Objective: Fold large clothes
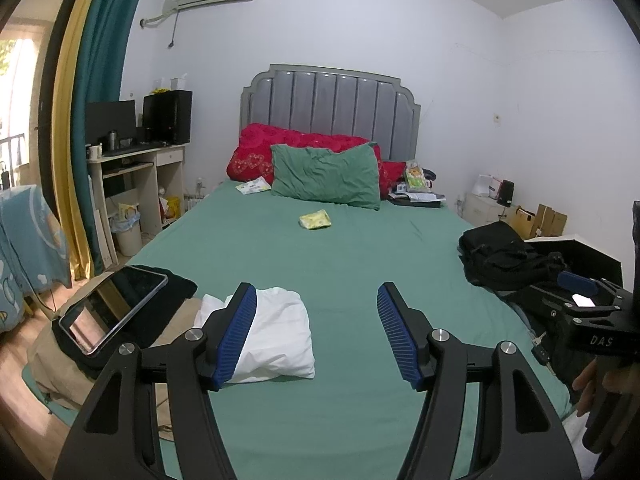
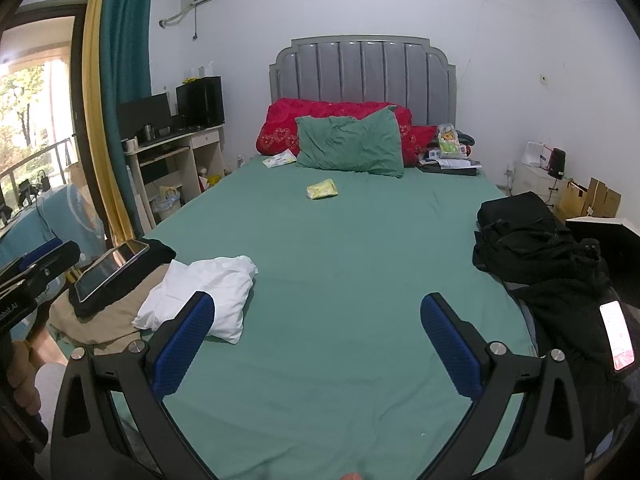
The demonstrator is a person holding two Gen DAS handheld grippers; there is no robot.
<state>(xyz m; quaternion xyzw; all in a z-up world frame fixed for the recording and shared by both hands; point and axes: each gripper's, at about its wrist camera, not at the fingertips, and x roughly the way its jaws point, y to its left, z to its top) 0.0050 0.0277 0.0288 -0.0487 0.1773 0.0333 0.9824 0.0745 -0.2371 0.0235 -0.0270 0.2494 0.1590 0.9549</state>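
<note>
- Bed (image 2: 320, 264): green sheet, wide bare middle; the working surface.
- White garment (image 1: 276, 332): already a folded bundle, near the bed's left edge, just beside a tan cloth (image 2: 100, 320) that carries a black cloth and a tablet (image 2: 110, 270).
- Black clothes (image 2: 532, 248): loose heap at the bed's right edge, with a lit phone (image 2: 618, 334) on it; probably the next large item, though a bag may be mixed in; the dark mass is hard to read.
- Left gripper (image 1: 318, 330): fingers spread wide, nothing between them; the white garment only shows behind its left finger.
- Right gripper (image 2: 318, 344): fingers spread wide, empty, hanging over bare sheet.
- Clutter: yellow packet (image 2: 322, 189) mid-bed, green pillow (image 2: 352, 144) and red quilt at the headboard.
- Step in hand, as judged: between garments, about to fetch the next.
- Doing it well: clear the phone first; pinch one layer only at two matching corners or shoulders; drag the piece to the bare middle and spread it flat before folding; keep it clear of the white garment and the packet.
</note>
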